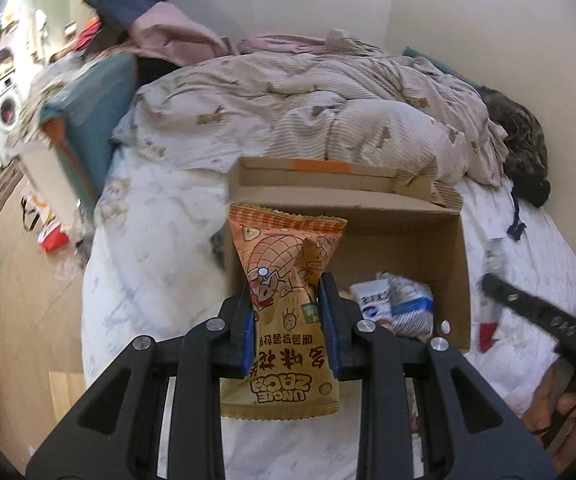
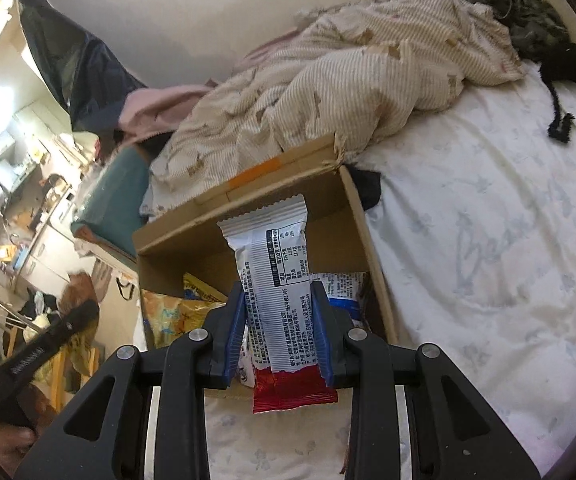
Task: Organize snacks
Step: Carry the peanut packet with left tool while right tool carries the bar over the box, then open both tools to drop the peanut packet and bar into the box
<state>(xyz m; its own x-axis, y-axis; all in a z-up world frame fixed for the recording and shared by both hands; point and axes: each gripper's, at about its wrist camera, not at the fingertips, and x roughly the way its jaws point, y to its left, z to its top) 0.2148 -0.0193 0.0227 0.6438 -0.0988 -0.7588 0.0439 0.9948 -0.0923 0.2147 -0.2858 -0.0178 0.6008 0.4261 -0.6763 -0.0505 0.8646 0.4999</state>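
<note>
My left gripper [image 1: 285,280] is shut on an orange peanut snack bag [image 1: 283,264] and holds it upright over the left near edge of an open cardboard box [image 1: 408,208] on the bed. A white and blue packet [image 1: 396,304] lies inside the box. My right gripper [image 2: 277,286] is shut on a white snack packet with a red end [image 2: 275,268], held above the same box [image 2: 191,240]. Yellow-orange packets [image 2: 179,312] and a white and blue packet [image 2: 344,292] lie in the box. The right gripper's body shows at the right of the left wrist view [image 1: 528,312].
The box sits on a white bed sheet [image 2: 488,260]. A rumpled striped duvet [image 1: 308,108] lies behind the box. A dark knitted item [image 2: 528,4] lies at the far right. A teal cushion [image 1: 87,120] and cluttered floor are left of the bed.
</note>
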